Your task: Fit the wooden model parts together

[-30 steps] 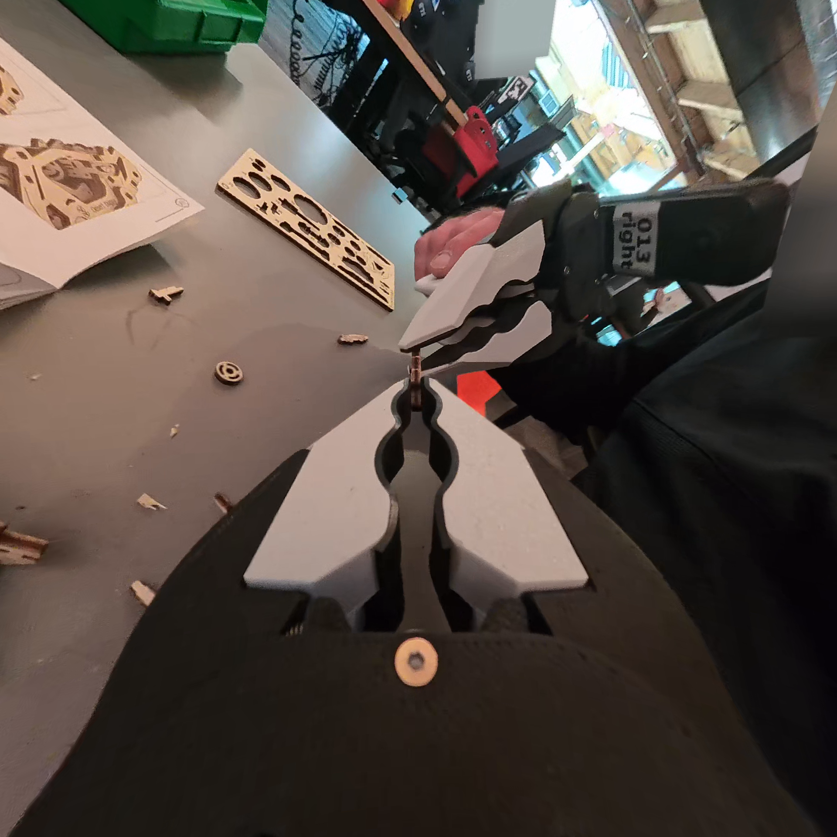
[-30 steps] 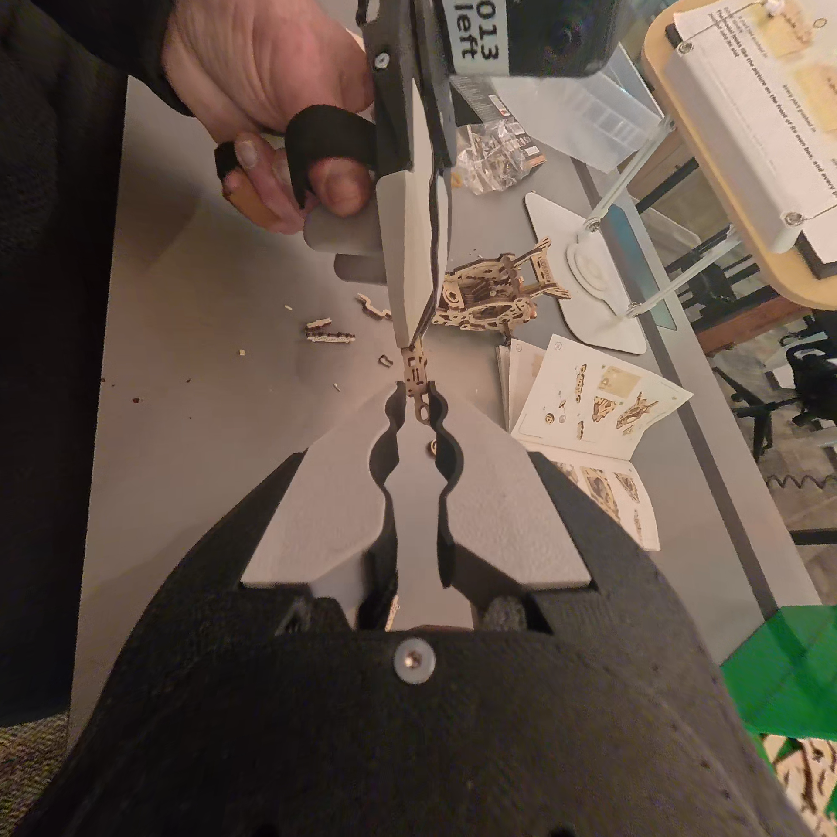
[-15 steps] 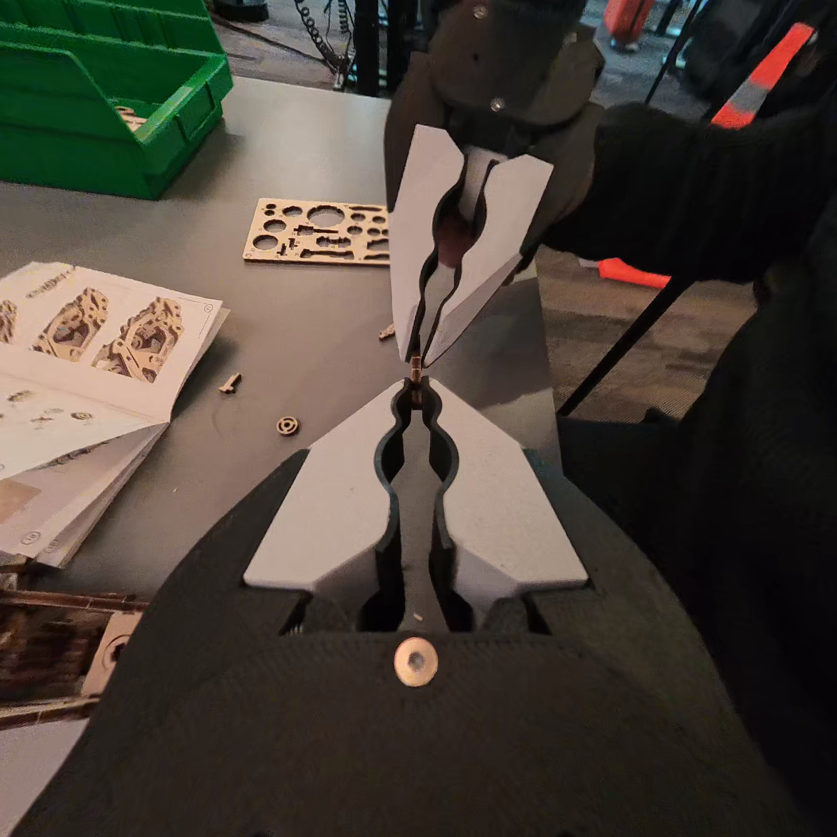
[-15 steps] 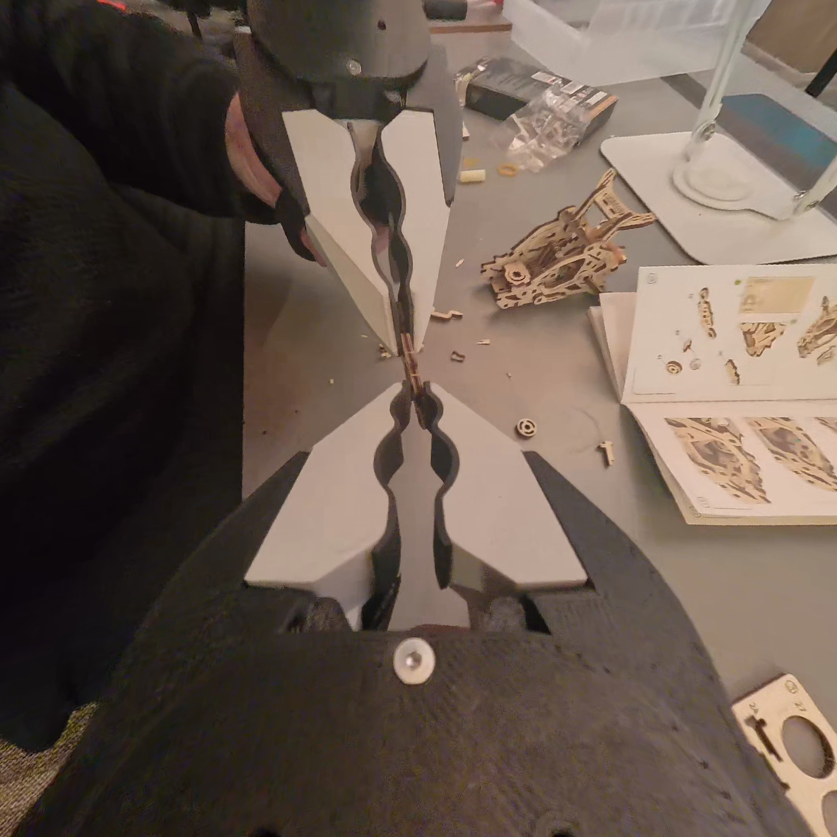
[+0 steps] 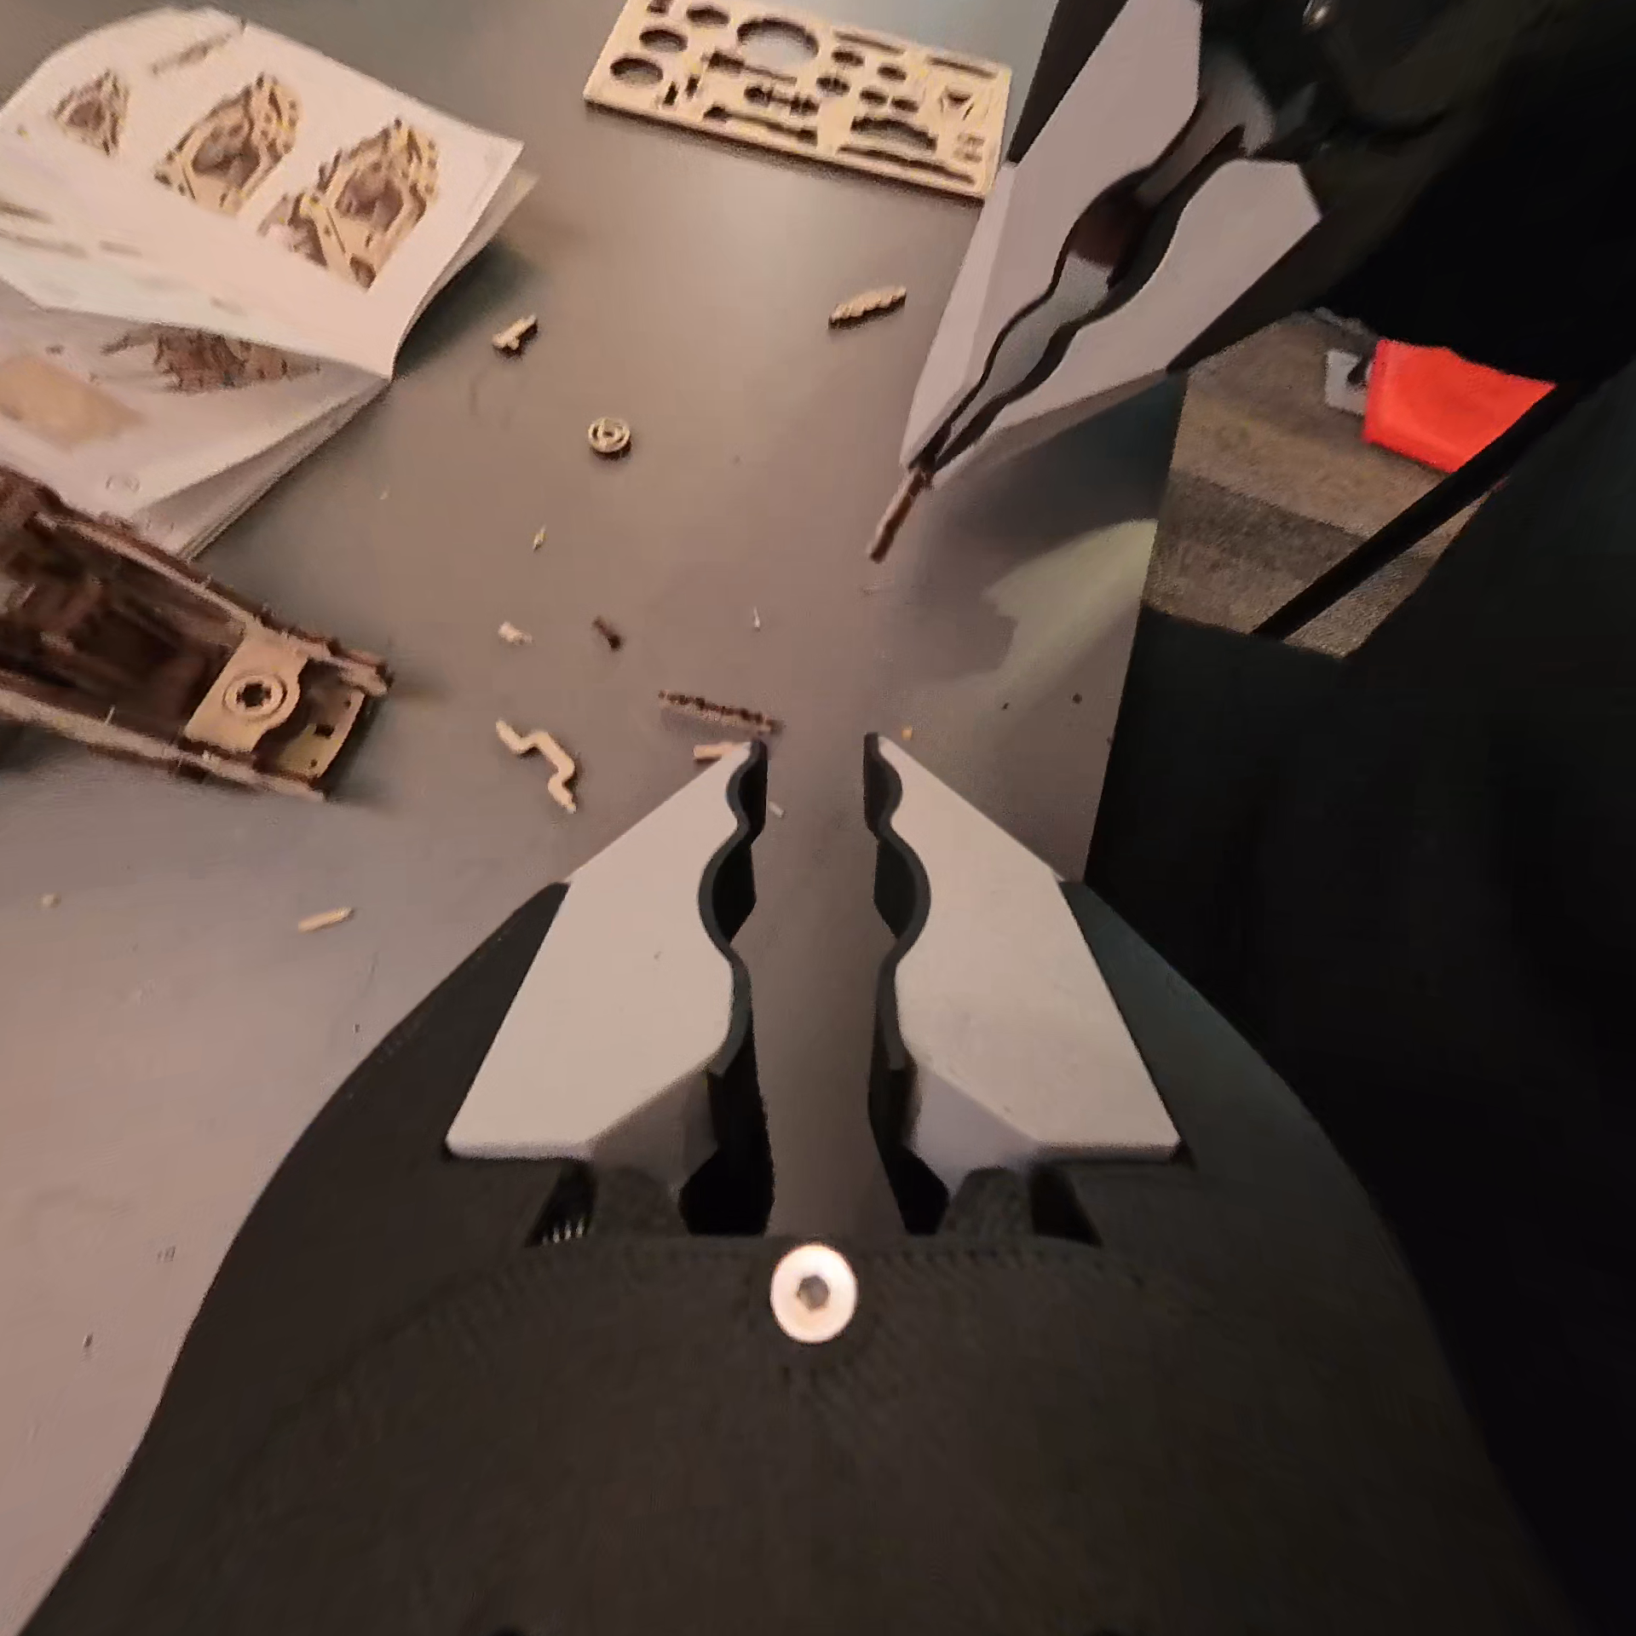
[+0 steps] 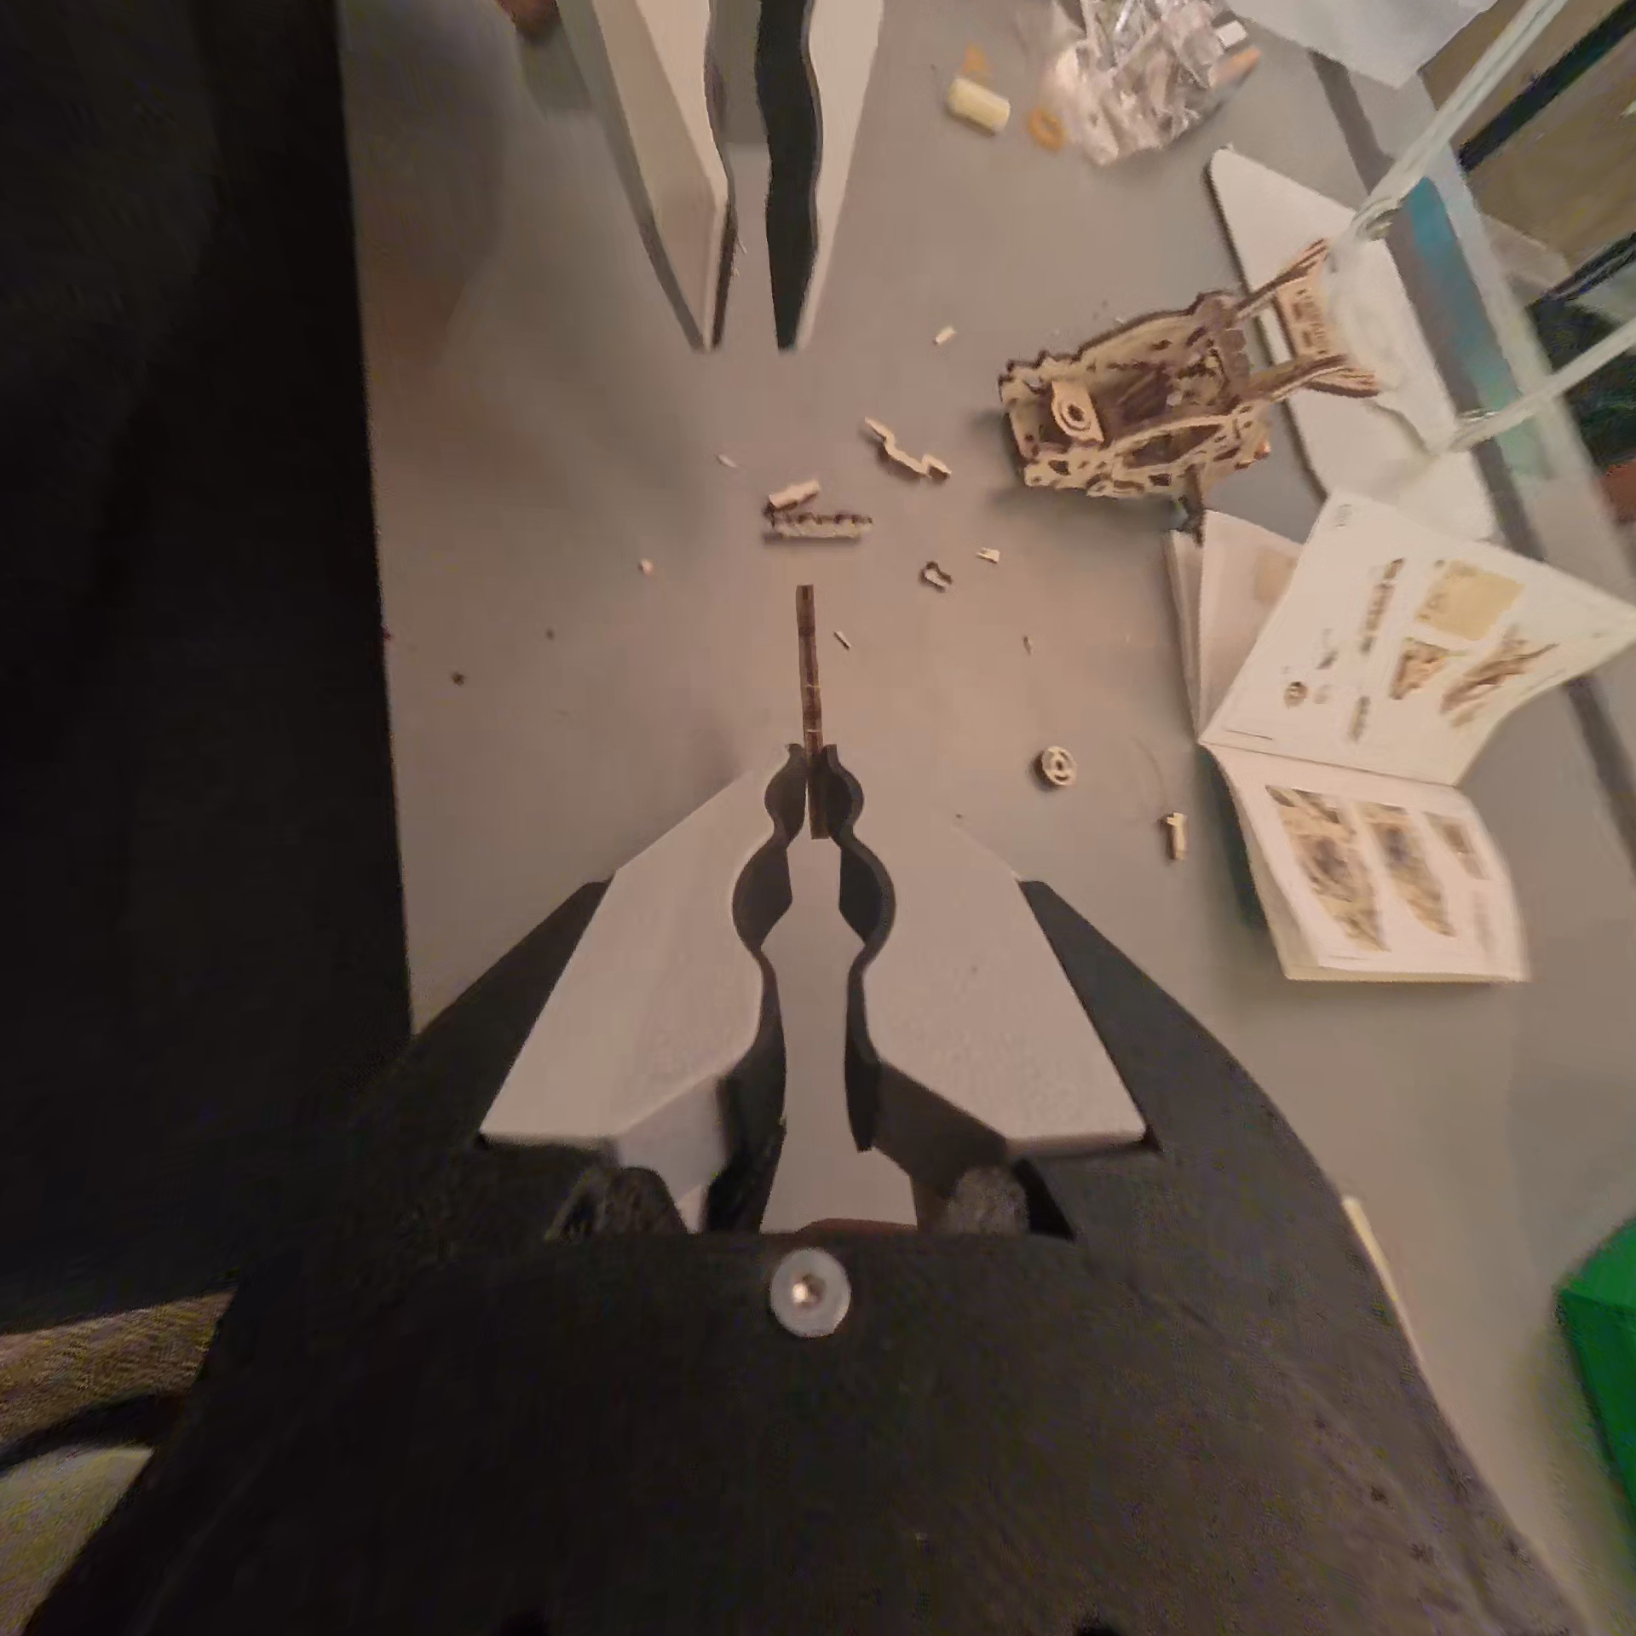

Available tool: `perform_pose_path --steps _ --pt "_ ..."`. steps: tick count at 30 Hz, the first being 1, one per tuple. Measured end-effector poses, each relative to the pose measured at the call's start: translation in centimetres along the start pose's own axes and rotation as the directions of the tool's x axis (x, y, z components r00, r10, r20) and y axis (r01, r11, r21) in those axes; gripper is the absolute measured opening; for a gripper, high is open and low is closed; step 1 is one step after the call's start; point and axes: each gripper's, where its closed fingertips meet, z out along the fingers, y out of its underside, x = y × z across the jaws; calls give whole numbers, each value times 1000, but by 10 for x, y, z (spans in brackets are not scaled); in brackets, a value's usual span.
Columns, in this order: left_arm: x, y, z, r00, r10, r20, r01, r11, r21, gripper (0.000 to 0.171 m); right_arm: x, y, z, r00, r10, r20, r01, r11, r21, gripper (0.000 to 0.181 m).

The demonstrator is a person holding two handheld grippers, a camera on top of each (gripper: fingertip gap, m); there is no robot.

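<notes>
My right gripper point(image 6: 810, 752) is shut on a thin dark wooden strip point(image 6: 807, 664), which is pinched edge-on between the pads and sticks out forward above the grey table point(image 6: 549, 797). The left wrist view shows that gripper point(image 5: 921, 460) at the upper right, with the strip point(image 5: 892, 518) hanging from its tips. My left gripper point(image 5: 814, 748) is open and empty above the table. It also shows at the top of the right wrist view point(image 6: 748, 341), clear of the strip. A partly built wooden model point(image 6: 1151, 416) lies on the table; it also shows at the left in the left wrist view point(image 5: 177, 682).
Loose parts lie between the grippers: a toothed strip point(image 5: 717, 708), a zigzag piece point(image 5: 540, 752) and a small round part point(image 5: 609, 436). An open booklet point(image 5: 221, 221) and a punched wooden sheet point(image 5: 797, 88) lie farther back. A plastic bag point(image 6: 1142, 80) and a green bin point(image 6: 1602, 1328) are at the edges. Some 10 cm of space lies between my two pairs of fingers.
My left gripper has opened and let go of the strip that both grippers held tip to tip. The grippers have drawn apart, and the right one keeps the strip.
</notes>
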Motion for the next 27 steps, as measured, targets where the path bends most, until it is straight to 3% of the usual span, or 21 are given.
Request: perform_pose_path --steps 6,17,20,23,27 --pt "-7 12 3 998 -13 60 16 999 -52 21 -10 20 11 987 -159 -1 157 978 -138 2" --pt "-26 22 29 992 -13 126 33 987 -159 40 -22 8 -3 996 -11 86 14 999 -39 13" --pt "-29 19 32 991 -21 136 43 987 -156 36 -19 8 -7 997 25 75 -24 999 -22 13" --pt "-28 18 34 992 -15 126 35 988 -153 17 -18 11 -9 997 53 63 -52 998 -20 14" --pt "-28 19 33 990 -7 142 29 988 -151 16 -14 11 -12 994 92 52 -93 996 2 12"
